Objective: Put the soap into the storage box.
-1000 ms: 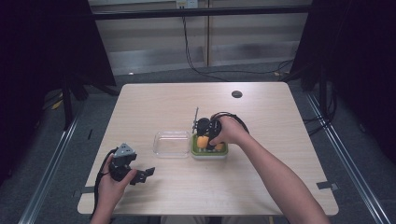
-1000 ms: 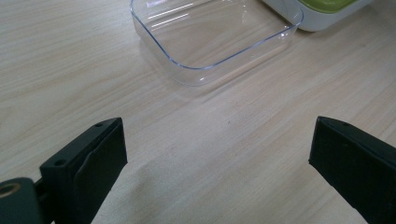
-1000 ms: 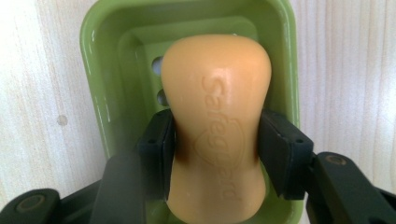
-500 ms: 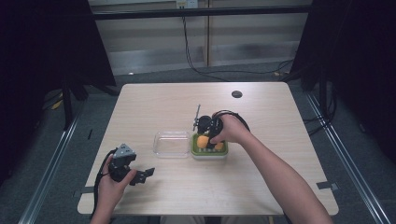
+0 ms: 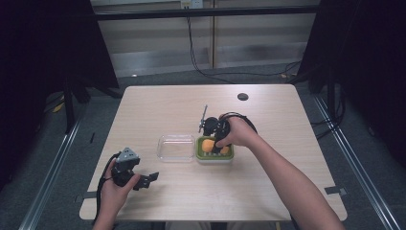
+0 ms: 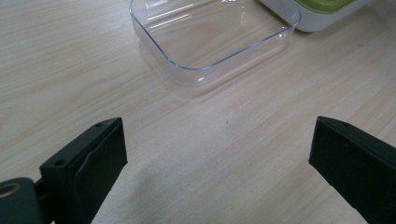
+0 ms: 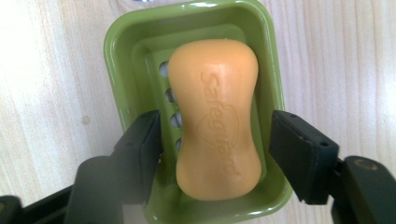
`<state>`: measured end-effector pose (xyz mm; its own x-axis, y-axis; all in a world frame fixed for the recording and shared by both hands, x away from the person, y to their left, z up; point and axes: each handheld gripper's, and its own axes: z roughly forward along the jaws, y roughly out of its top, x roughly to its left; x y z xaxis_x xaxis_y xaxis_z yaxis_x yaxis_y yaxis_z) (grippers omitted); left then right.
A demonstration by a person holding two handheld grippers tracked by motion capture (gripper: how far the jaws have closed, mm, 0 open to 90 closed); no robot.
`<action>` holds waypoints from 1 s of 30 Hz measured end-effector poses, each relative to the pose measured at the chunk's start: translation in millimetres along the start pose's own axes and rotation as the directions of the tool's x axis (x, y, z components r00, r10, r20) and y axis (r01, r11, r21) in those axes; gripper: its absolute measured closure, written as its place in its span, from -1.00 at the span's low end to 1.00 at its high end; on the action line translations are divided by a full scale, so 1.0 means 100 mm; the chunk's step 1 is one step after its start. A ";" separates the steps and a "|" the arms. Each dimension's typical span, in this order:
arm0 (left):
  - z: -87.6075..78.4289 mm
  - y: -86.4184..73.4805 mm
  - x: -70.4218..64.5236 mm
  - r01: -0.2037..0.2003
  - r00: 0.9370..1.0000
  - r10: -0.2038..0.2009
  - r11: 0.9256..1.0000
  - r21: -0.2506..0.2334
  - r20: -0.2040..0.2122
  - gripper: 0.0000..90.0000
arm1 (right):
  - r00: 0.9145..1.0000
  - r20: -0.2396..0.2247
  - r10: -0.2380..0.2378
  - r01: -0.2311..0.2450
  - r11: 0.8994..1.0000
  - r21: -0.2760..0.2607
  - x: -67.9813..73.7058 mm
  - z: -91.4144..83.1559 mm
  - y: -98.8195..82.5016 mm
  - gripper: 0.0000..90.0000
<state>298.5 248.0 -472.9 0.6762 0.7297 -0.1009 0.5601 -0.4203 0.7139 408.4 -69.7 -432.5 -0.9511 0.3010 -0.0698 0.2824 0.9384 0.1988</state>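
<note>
Opening just now, the right gripper [image 7: 215, 140] has let go of the orange soap [image 7: 217, 121] — it lies in the green soap dish [image 7: 116, 56], pads apart on either side. Left gripper [image 6: 215, 154] rests wide open, empty, on the table [image 6: 60, 65] near the clear lid [image 6: 210, 32].

So the soap bar [image 7: 217, 119] sits in the soap dish [image 7: 116, 56], roughly mid-table [image 5: 287, 110]. The clear lid [image 5: 176, 147] lies just left of the dish, touching or nearly so. Left gripper [image 5: 149, 178] hangs out near the front-left edge, right gripper [image 7: 215, 149] straddles the soap.
</note>
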 end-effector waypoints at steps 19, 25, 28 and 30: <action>0.02 0.02 0.01 -0.004 1.000 0.004 1.000 -0.001 0.014 -0.91 | 0.999 0.002 0.032 -0.032 0.999 -0.018 0.06 -0.08 -0.07 -0.50; 0.04 0.02 0.01 0.009 1.000 -0.009 1.000 -0.004 0.013 -0.91 | 0.999 -0.009 0.046 -0.046 0.999 -0.014 0.04 -0.07 -0.13 -0.56; 0.04 0.03 0.01 0.007 1.000 -0.007 1.000 -0.002 0.010 -0.91 | 0.998 -0.010 0.059 -0.059 0.998 -0.015 0.04 -0.07 -0.16 -0.56; 0.04 0.03 0.01 0.007 1.000 -0.007 1.000 0.001 0.013 -0.91 | 0.998 -0.015 0.067 -0.067 0.998 -0.014 0.04 -0.08 -0.18 -0.57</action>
<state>302.6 245.4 -473.5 0.6789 0.7252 -0.1150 0.5649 -0.4158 0.7127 398.1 -86.5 -428.5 -0.9317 0.3607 -0.0418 0.3439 0.9135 0.2172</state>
